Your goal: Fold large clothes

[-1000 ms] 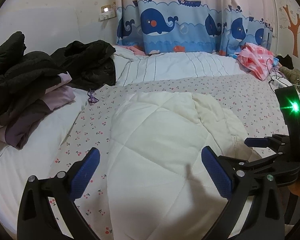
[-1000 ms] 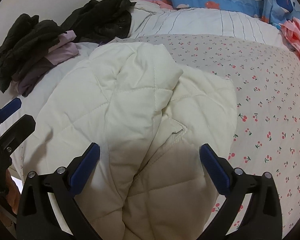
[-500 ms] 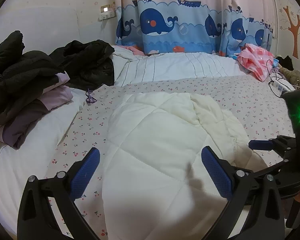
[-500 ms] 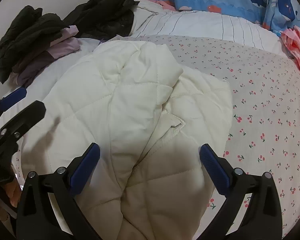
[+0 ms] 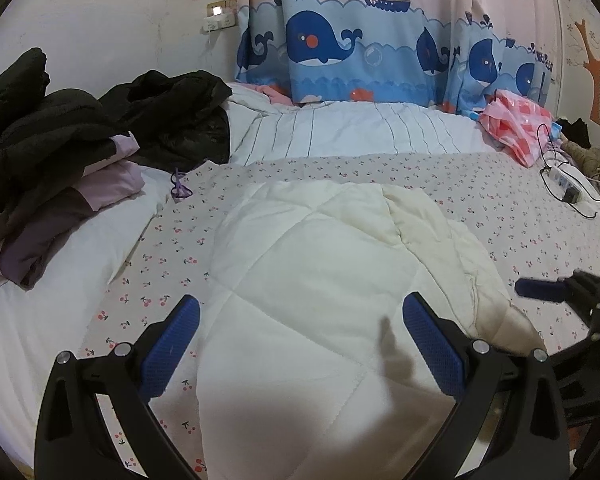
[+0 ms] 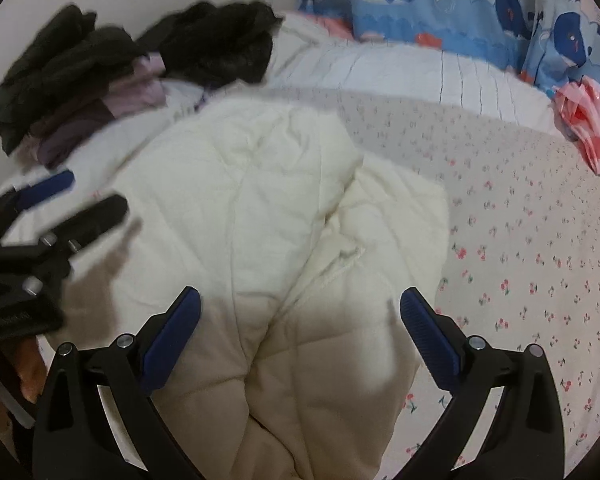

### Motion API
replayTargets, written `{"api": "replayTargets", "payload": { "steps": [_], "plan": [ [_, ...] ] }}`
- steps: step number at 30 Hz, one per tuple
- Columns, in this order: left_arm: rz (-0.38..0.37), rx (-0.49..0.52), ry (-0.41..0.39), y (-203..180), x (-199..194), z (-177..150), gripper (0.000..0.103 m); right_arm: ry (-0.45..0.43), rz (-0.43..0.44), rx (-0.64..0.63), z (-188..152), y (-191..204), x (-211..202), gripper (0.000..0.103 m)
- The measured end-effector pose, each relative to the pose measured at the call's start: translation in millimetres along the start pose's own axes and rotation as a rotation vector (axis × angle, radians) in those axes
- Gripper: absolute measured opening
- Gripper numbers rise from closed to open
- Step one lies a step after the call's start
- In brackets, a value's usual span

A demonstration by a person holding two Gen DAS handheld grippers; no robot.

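A cream quilted jacket (image 5: pixel 324 280) lies folded over on the cherry-print bed sheet (image 5: pixel 500 200); it also shows in the right wrist view (image 6: pixel 252 216). My left gripper (image 5: pixel 300 328) is open and empty, hovering above the jacket's near part. My right gripper (image 6: pixel 300 320) is open and empty above the jacket's near right side. The right gripper's finger (image 5: pixel 540 290) shows at the right edge of the left wrist view. The left gripper (image 6: pixel 60 200) shows at the left of the right wrist view.
A pile of black and lilac clothes (image 5: pixel 48 148) lies at the left, a black jacket (image 5: pixel 180 116) behind it. A striped white duvet (image 5: pixel 360 128) lies at the back under the whale curtain (image 5: pixel 380 52). A pink bag (image 5: pixel 516 128) and power strip (image 5: pixel 564 184) are at the right.
Both grippers have pulled back and risen a little from the jacket. The right gripper has drifted toward the right edge of the left wrist view. The jacket has not moved.
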State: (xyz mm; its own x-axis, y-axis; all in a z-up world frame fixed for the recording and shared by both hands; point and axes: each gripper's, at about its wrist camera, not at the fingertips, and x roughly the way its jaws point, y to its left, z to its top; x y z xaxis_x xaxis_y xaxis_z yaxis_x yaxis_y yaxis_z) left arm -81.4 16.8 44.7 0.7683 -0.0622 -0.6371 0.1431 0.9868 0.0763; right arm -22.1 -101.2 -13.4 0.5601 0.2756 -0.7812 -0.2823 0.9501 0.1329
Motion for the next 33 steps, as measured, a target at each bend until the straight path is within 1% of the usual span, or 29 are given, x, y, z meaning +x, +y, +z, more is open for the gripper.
{"api": "replayTargets", "payload": {
  "steps": [1,4,9,12,17,19,21,22,23,24,26,27,28,29,30,31,33],
  "plan": [
    [0.002,0.002,0.002,-0.2,-0.2,-0.5,0.097,0.017,0.005,0.006,-1.0,-0.7,3.1,0.096],
    [0.000,0.010,0.009,-2.0,-0.1,-1.3,0.097,0.025,0.017,0.025,-1.1,-3.2,2.1,0.096],
    [0.003,0.026,0.008,-3.9,-2.3,-1.2,0.097,-0.001,0.027,0.074,-3.7,-8.6,-12.7,0.096],
    [0.000,0.018,0.014,-3.8,-2.4,-1.0,0.097,-0.022,0.011,0.105,-2.7,-13.9,-21.8,0.096],
    [-0.013,-0.006,0.043,0.6,-2.2,-0.4,0.097,-0.024,0.002,0.144,-1.9,-18.5,-29.3,0.096],
    [-0.019,-0.009,0.055,1.9,-1.5,-0.6,0.097,-0.008,0.004,0.154,-2.9,-16.9,-29.2,0.096],
    [-0.018,-0.003,0.077,1.9,1.5,-1.7,0.097,0.017,0.028,0.158,-5.5,-15.8,-27.2,0.096],
    [-0.025,0.002,0.103,0.7,4.3,-3.0,0.097,0.034,0.029,0.157,-6.4,-14.4,-24.9,0.096],
    [-0.036,0.000,0.118,2.2,6.7,-3.5,0.097,0.080,0.035,0.151,-8.5,-13.0,-18.0,0.096],
    [-0.061,-0.012,0.138,3.3,8.7,-5.0,0.097,0.120,0.056,0.150,-11.1,-13.2,-11.1,0.096],
    [-0.105,-0.042,0.161,9.4,11.4,-5.4,0.097,0.135,0.088,0.187,-13.8,-19.3,-7.2,0.096],
    [-0.137,-0.077,0.173,17.2,12.2,-5.0,0.097,0.130,0.104,0.209,-13.0,-24.2,-8.9,0.096],
    [-0.158,-0.118,0.178,26.1,12.3,-4.6,0.097,0.118,0.107,0.225,-12.0,-28.7,-11.5,0.096],
    [-0.172,-0.150,0.181,33.9,13.4,-4.1,0.097,0.092,0.092,0.251,-10.6,-37.2,-16.3,0.096],
    [-0.190,-0.208,0.196,47.8,16.2,-4.7,0.097,0.079,0.081,0.268,-9.7,-43.6,-18.2,0.096],
    [-0.200,-0.247,0.211,56.8,19.2,-6.2,0.097,0.075,0.075,0.285,-9.6,-49.4,-18.2,0.096],
    [-0.220,-0.331,0.255,74.6,27.9,-12.1,0.097,0.099,0.080,0.325,-11.7,-59.7,-11.3,0.096]
  ]
}}
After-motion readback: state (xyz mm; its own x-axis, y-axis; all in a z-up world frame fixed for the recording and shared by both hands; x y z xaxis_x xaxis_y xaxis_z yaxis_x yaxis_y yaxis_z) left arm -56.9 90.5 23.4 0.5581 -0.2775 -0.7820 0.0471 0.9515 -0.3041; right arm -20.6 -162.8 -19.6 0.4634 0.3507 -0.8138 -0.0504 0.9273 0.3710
